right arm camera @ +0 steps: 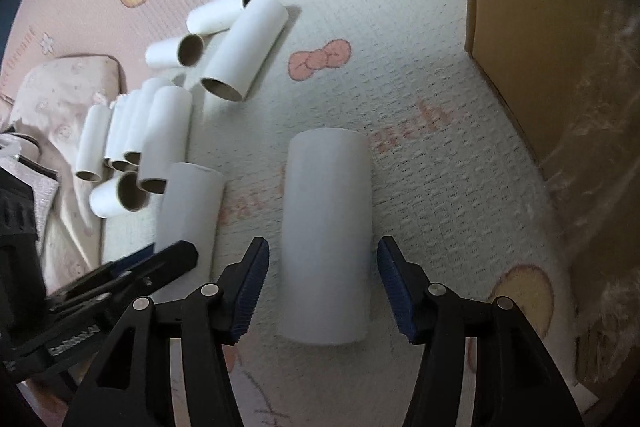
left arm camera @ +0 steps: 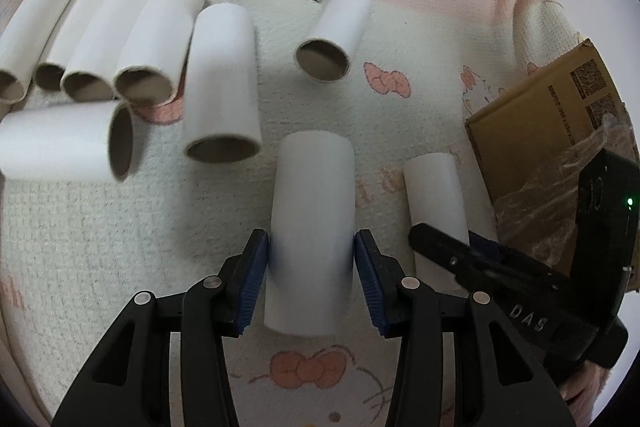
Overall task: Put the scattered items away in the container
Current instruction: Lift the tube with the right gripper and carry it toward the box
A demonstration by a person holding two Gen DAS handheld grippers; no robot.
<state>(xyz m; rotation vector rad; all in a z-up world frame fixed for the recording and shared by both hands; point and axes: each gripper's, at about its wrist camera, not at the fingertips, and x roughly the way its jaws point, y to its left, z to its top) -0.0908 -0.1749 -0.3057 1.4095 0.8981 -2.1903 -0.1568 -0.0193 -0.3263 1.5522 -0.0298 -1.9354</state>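
While my left claw (left arm camera: 312, 259) presses its blue pads against both sides of a white cardboard tube (left arm camera: 312, 227) lying on the mat (left arm camera: 100, 247), my right claw (right arm camera: 323, 263) stands released around a second tube (right arm camera: 326, 227), with a gap showing at each pad. The two tubes lie side by side, near each other. Beyond them, to the left, a cluster of more tubes (left arm camera: 100, 39) lies scattered, several packed in a row with open ends facing me, and one lone tube (left arm camera: 332, 39) sits apart nearer the middle. Nothing lies between my claws and the brown cardboard box (left arm camera: 540, 131) on the right, wrapped partly in clear plastic film (left arm camera: 560, 187). I cannot see what is inside the box.
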